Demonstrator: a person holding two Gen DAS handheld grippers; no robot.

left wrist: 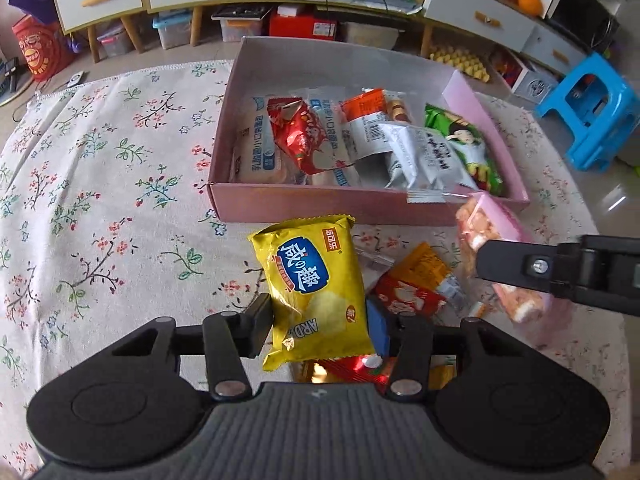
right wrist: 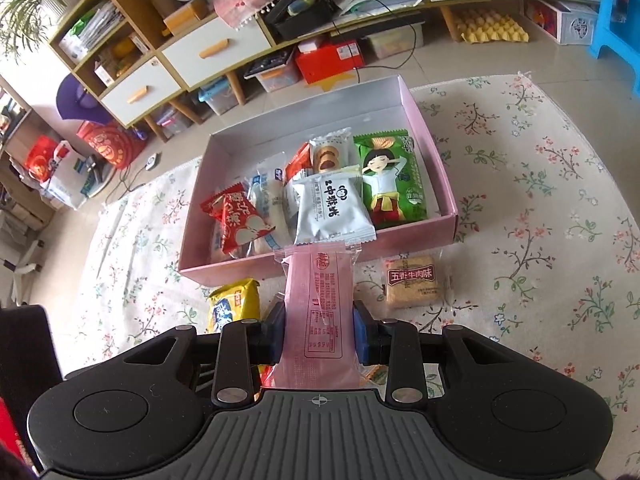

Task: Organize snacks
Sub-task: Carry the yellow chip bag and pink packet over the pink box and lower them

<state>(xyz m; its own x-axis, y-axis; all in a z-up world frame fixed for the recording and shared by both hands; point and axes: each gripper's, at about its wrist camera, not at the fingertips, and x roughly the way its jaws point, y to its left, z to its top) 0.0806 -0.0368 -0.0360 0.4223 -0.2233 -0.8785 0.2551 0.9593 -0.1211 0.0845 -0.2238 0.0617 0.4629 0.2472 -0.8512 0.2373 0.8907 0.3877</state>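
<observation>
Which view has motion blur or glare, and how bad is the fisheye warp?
Left wrist view: the pink snack pack and the right tool gripping it smear slightly; window glare sits on the floor tiles at right. Right wrist view: sharp, with soft, even daylight. Both views: strong barrel warp, bowing the cabinet and the floral tablecloth edges.

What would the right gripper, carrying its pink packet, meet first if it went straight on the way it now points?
Probably the near wall of the pink cardboard box: the right gripper points at it, with the pink plastic snack packet leading. Depth is unclear; it might clear the wall and reach the white snack packet inside.
</observation>
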